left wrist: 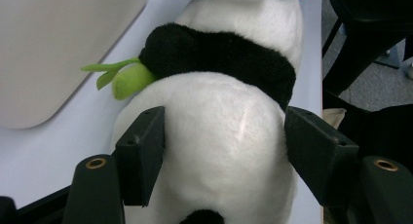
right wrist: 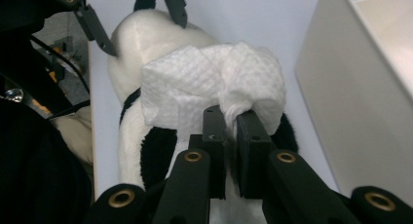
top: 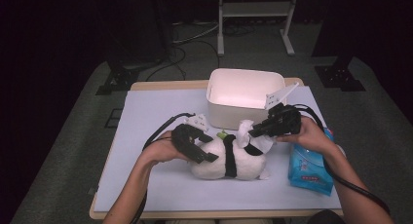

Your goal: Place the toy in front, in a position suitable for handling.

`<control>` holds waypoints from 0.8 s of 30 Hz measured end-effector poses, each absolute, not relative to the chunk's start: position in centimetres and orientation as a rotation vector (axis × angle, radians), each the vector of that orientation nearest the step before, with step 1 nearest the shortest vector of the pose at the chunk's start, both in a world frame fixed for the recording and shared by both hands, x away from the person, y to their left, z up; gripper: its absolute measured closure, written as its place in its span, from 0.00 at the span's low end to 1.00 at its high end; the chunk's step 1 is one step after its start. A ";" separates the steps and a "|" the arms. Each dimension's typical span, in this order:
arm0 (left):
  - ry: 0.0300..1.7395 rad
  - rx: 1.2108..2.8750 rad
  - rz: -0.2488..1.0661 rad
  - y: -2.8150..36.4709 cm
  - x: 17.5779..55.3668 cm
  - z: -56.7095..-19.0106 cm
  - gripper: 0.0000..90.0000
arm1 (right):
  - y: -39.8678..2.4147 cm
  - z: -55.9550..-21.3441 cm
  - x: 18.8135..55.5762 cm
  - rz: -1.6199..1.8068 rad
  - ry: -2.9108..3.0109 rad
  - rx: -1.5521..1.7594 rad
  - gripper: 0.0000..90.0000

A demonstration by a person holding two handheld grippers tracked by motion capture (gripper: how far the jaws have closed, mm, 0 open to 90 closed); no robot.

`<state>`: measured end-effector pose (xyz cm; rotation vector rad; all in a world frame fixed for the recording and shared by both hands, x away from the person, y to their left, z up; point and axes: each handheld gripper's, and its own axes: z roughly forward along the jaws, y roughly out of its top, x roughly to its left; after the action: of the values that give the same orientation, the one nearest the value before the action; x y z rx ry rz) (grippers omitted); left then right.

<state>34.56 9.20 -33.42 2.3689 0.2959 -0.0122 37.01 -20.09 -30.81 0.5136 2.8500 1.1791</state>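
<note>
A black-and-white panda plush (top: 214, 165) lies on its side on the pale mat, with a green leaf (left wrist: 129, 80) at its front. My left gripper (top: 209, 147) clamps the panda's white rear body (left wrist: 224, 151); both pads press into the fur on either side. My right gripper (top: 252, 134) is shut on a bunched white wipe (right wrist: 209, 78). The wipe (top: 246, 129) rests over the panda's head end (right wrist: 141, 44). In the right gripper view the left gripper's jaws reach in at the far end of the plush.
A white open bin (top: 243, 95) stands just behind the panda, near the right gripper. A blue pack of wipes (top: 309, 168) lies at the right, under the right forearm. The pale mat (top: 146, 117) is bare to the left and in front.
</note>
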 end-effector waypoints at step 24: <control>0.335 2.389 -0.083 7.3 37.3 -32.2 0.41 | -20.2 -32.1 33.7 1.256 2.865 0.405 0.93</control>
<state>37.35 7.33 -32.21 2.3892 0.3353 -0.0829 33.69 -20.24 -32.11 0.4053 2.8651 1.2560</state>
